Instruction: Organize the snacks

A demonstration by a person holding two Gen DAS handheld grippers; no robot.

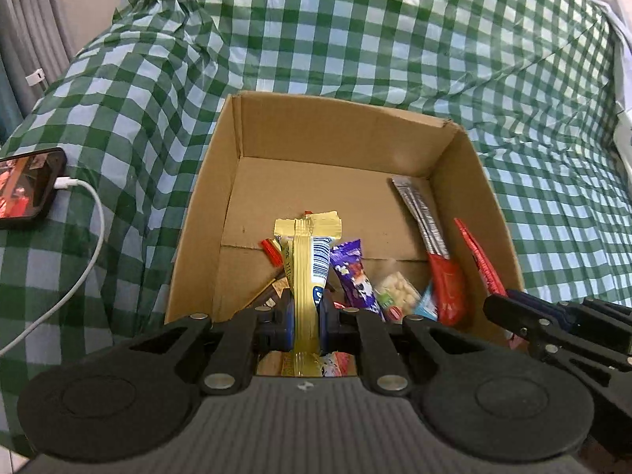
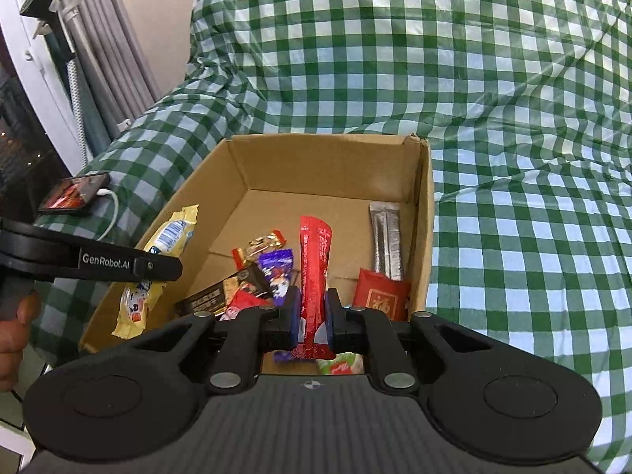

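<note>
while both tongs hang over the cardboard box (image 1: 221, 197), each is clamped tight on a packet: the left gripper (image 1: 307, 324) pinches a long yellow wrapper (image 1: 306, 260), the right gripper (image 2: 312, 316) a long red stick pack (image 2: 314, 260). both packets point lengthwise away from the jaws, toward the box's bare far floor, so a drop lands straight ahead. the left one sits nearer the box's left wall, the right nearer the grey sachet (image 2: 386, 241). lower ends of both packets vanish behind the jaws, and the heap beneath is half hidden.
</note>
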